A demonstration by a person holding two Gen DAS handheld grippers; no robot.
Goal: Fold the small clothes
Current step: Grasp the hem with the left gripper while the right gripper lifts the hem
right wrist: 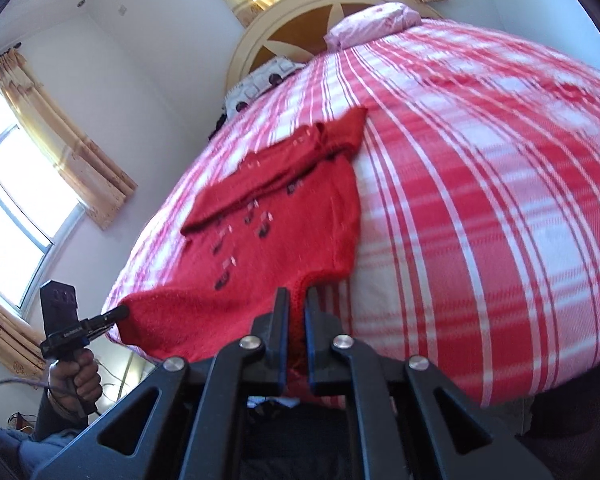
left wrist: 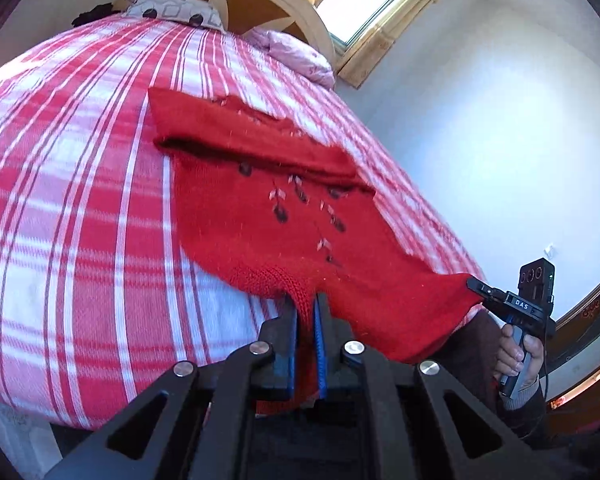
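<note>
A small red knitted sweater [left wrist: 268, 184] with a dark and pale embroidered pattern lies on the bed, its sleeves folded across the chest. My left gripper [left wrist: 306, 300] is shut on the ribbed hem at one bottom corner. My right gripper [left wrist: 474, 285] pinches the other bottom corner, seen at the right of the left wrist view. In the right wrist view the same sweater [right wrist: 284, 216] runs from the bed down to my right gripper [right wrist: 297, 294], shut on its hem, while the left gripper [right wrist: 122, 313] grips the far corner. The hem hangs lifted off the bed edge.
The bed [left wrist: 72, 184] carries a red and white checked cover. A patterned pillow [left wrist: 172, 10] and a pink quilt [left wrist: 296, 50] lie by the rounded headboard [right wrist: 284, 12]. Curtained windows [right wrist: 16, 184] and white walls surround it. A hand [left wrist: 518, 356] holds the other gripper's handle.
</note>
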